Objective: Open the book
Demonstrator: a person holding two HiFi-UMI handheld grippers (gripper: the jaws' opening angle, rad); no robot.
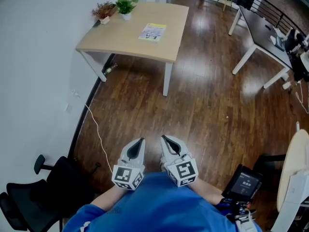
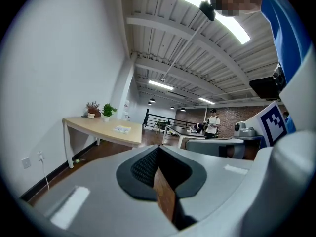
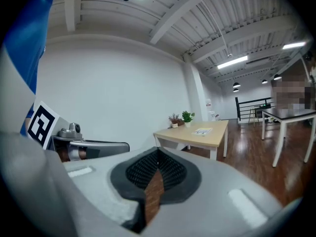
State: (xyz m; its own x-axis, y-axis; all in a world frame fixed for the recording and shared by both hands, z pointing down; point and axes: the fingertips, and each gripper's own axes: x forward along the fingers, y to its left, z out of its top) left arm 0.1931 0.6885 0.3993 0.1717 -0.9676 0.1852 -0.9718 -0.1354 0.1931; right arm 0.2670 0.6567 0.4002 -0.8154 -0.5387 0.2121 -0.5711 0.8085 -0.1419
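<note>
The book (image 1: 152,32) lies closed, cover up, on a light wooden table (image 1: 120,37) far ahead across the room. In the left gripper view it is a small pale slab (image 2: 122,129) on that table (image 2: 98,127); the right gripper view also shows the book (image 3: 202,131) on the table (image 3: 190,137). My left gripper (image 1: 141,141) and right gripper (image 1: 164,138) are held side by side close to my body, over the wooden floor, far from the table. Both have their jaws pressed together with nothing between them.
Two small potted plants (image 1: 124,6) stand at the table's far left corner. A black office chair (image 1: 34,197) is at my left, a white cable (image 1: 99,134) trails along the wall, and a dark desk (image 1: 263,30) stands at the right. A person (image 2: 213,124) stands far off.
</note>
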